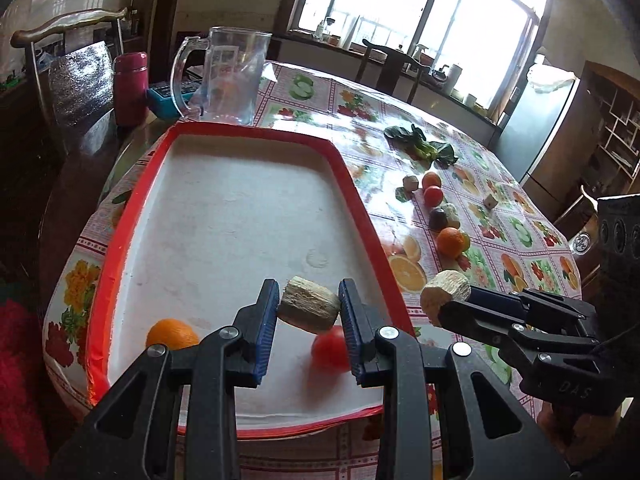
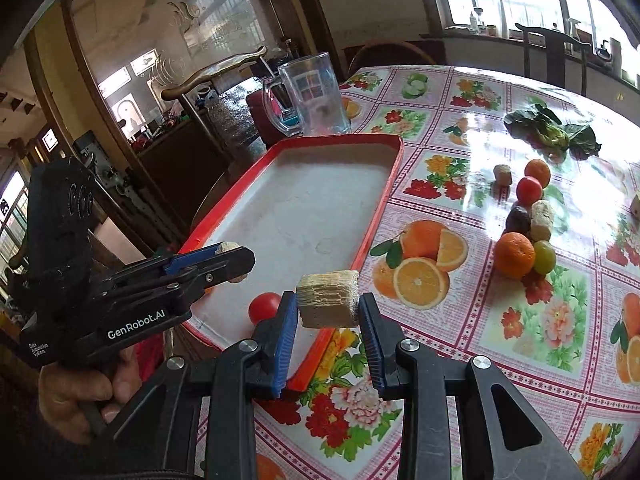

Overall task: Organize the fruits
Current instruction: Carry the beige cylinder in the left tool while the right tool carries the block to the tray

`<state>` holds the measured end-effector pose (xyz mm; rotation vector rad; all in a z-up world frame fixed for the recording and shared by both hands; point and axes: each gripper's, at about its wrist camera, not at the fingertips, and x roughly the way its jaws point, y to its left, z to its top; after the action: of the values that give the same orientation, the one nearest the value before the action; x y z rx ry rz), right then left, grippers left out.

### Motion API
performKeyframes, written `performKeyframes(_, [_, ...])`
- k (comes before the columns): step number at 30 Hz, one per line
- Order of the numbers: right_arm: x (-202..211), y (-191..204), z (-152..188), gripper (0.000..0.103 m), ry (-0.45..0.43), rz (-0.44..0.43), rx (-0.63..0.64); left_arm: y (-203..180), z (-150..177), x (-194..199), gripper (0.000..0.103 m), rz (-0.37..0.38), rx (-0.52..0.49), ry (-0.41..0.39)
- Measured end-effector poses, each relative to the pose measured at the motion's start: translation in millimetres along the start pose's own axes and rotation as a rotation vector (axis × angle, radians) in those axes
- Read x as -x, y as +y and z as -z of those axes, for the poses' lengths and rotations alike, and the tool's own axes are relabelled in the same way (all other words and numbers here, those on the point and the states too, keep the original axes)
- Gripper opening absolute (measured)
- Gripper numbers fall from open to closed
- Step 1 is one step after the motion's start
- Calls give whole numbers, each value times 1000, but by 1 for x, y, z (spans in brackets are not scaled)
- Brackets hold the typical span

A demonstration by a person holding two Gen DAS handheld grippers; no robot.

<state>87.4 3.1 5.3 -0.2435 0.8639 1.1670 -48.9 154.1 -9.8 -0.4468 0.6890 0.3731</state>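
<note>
My left gripper (image 1: 309, 306) is shut on a pale sugarcane piece (image 1: 309, 305) and holds it above the near end of the red-rimmed white tray (image 1: 120, 220). An orange (image 1: 171, 334) and a red tomato (image 1: 330, 347) lie in the tray. My right gripper (image 2: 328, 312) is shut on another sugarcane piece (image 2: 328, 299), just over the tray's right rim (image 2: 380, 216); it shows in the left wrist view (image 1: 446, 294) too. On the tablecloth lie an orange (image 2: 514, 255), a green grape (image 2: 545, 257), a dark fruit (image 2: 517, 219), a tomato (image 2: 529, 191) and more cane pieces (image 2: 541, 216).
A clear glass mug (image 1: 232, 76) and a red flask (image 1: 130, 88) stand behind the tray. Leafy greens (image 2: 554, 130) lie far right. Wooden chairs (image 1: 64, 36) ring the round table with the fruit-print cloth (image 2: 500, 340).
</note>
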Motion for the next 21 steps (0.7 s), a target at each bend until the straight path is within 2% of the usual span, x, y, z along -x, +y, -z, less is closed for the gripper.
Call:
performKeyframes(8, [-22,16,-11,32,26,-23,27,33,-7,0,28,-38,57,0])
performKeyframes(21, [-71,31,-20,32,107,-26,84,58,-14,-15,28,-96,68,36])
